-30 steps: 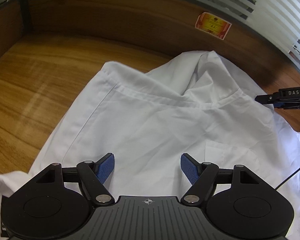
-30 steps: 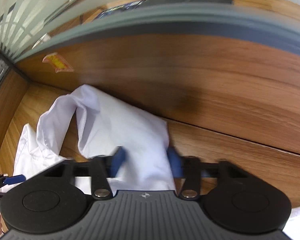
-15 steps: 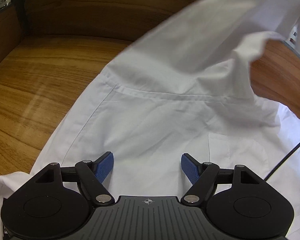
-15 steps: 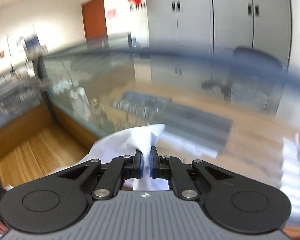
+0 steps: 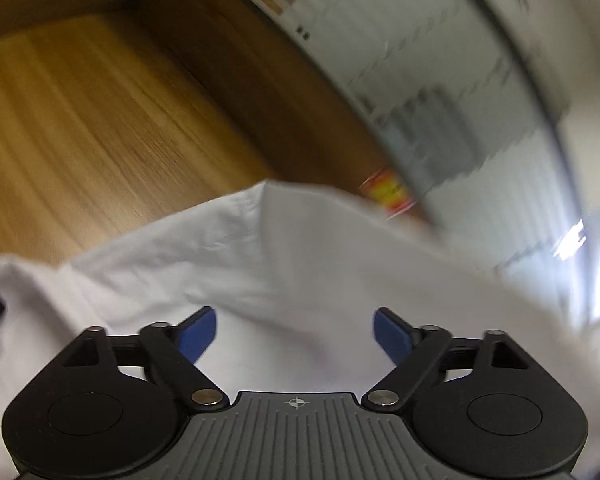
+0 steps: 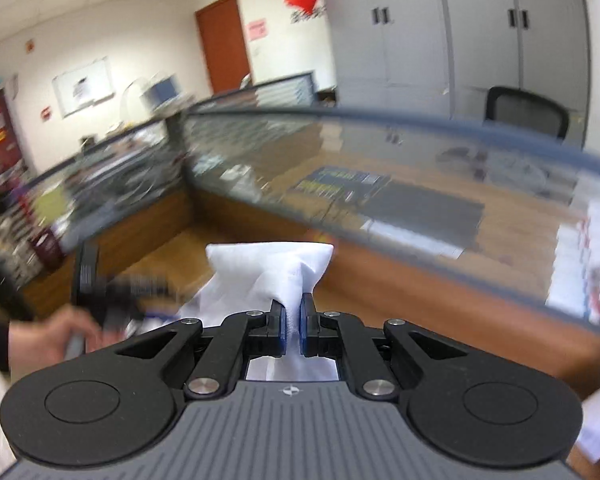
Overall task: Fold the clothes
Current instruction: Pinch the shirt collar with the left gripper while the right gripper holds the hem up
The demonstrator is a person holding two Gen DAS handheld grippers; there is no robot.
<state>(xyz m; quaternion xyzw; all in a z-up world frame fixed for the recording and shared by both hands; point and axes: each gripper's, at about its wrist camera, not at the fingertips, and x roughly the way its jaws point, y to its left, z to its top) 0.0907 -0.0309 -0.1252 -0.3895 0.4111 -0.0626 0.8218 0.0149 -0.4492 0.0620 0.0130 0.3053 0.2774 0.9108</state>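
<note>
Swung up and tilted since a second ago: left gripper (image 5: pixel 294 330), jaws spread, above white shirt (image 5: pixel 300 264) on wooden surface (image 5: pixel 80 120). Right gripper (image 6: pixel 293 322) pinching lifted shirt cloth. Likely mid-fold; next, carrying cloth across shirt.

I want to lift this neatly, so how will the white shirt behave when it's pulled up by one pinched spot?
Probably floppy: the white shirt bunches and droops around the shut right gripper. It looks thin and light, draping in soft folds under the open left gripper, so the unheld parts will likely sag and swing.
</note>
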